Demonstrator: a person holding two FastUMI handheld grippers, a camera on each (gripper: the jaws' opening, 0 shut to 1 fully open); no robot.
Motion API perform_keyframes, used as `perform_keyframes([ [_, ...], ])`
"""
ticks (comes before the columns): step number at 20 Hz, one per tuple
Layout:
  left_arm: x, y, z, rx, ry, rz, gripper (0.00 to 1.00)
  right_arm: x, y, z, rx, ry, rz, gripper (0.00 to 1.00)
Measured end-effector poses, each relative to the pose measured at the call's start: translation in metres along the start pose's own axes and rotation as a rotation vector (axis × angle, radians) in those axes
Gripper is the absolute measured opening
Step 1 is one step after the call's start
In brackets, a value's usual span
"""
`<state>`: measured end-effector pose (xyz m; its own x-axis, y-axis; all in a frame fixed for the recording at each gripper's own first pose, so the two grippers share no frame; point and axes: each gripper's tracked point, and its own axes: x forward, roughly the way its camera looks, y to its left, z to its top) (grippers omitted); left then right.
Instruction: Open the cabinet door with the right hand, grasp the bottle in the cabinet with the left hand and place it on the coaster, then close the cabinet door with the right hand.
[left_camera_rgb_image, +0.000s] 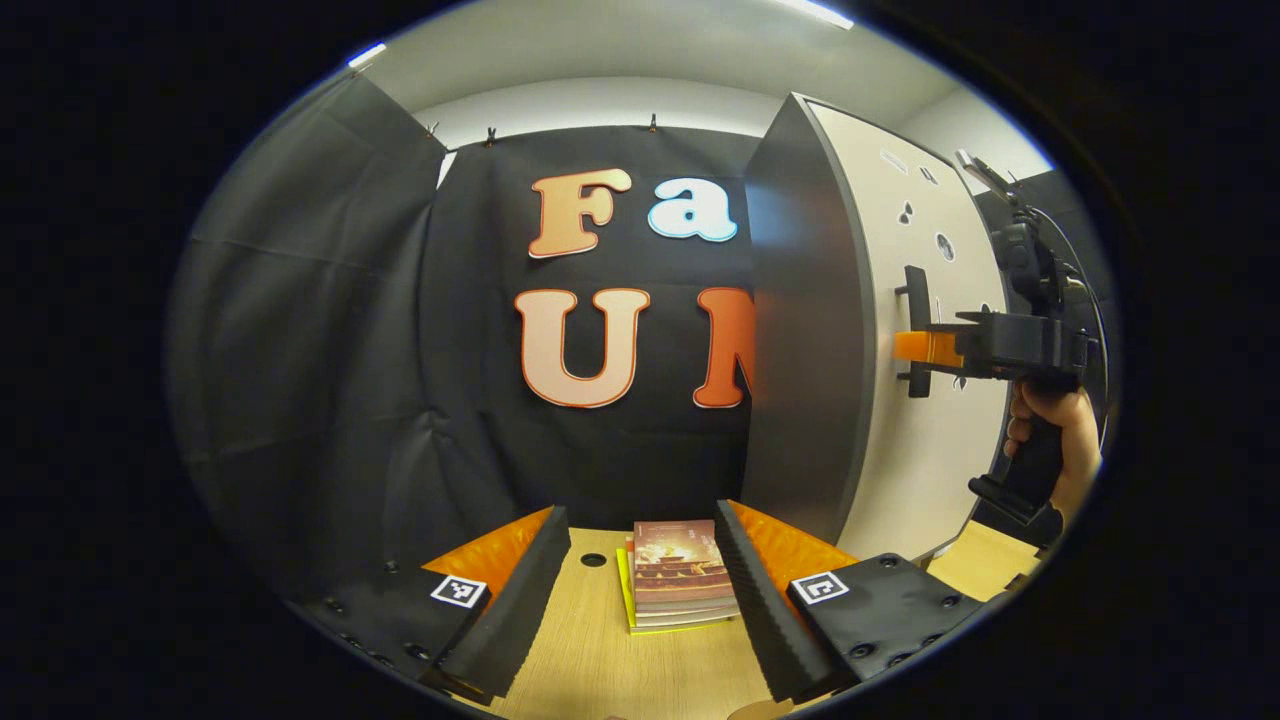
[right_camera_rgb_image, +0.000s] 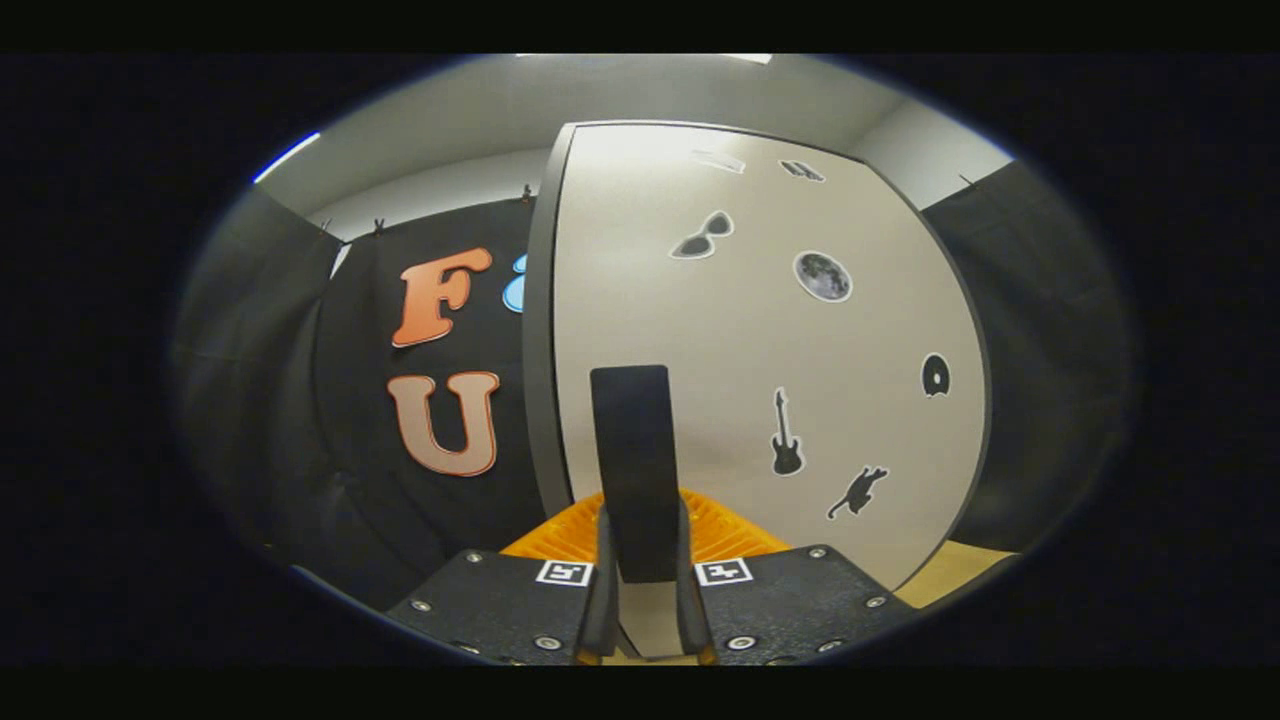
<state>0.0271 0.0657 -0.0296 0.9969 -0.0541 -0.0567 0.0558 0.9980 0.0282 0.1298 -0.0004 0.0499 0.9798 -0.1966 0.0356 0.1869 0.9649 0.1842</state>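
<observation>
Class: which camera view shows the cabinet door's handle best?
The right gripper view: the handle stands close and centred, with the right gripper shut on it. The left gripper view shows the handle small, side-on at the cabinet door.

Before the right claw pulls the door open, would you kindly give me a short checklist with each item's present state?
1. Right claw closed on the handle: ok.
2. Door shut so far: ok.
3. Left claw open, holding nothing: ok.
4. Left claw apart from the door's swing: cannot tell.
5. Bottle inside: cannot tell, hidden.
6. Books lie on the table ahead of the left claw: ok.
</observation>
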Motion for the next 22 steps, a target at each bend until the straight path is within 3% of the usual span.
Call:
perform_keyframes([
  [7,-0.024,-0.012,-0.006,-0.018,0.029,-0.003,0.94,-0.025,-0.003,0.011,-0.043,-0.041,-0.024,0.16],
  [12,-0.055,-0.038,-0.001,-0.029,0.019,0.03,0.95,-0.049,-0.009,0.017,-0.056,-0.048,0.032,0.17],
  [17,-0.098,-0.084,0.004,-0.051,0.009,0.05,0.95,-0.076,-0.023,0.023,-0.055,-0.046,0.101,0.13],
  [18,-0.109,-0.095,0.006,-0.053,0.004,0.053,0.95,-0.083,-0.028,0.024,-0.052,-0.046,0.11,0.17],
  [22,-0.154,-0.13,0.013,-0.038,-0.016,0.079,0.95,-0.103,-0.056,0.028,-0.034,-0.048,0.113,0.14],
])
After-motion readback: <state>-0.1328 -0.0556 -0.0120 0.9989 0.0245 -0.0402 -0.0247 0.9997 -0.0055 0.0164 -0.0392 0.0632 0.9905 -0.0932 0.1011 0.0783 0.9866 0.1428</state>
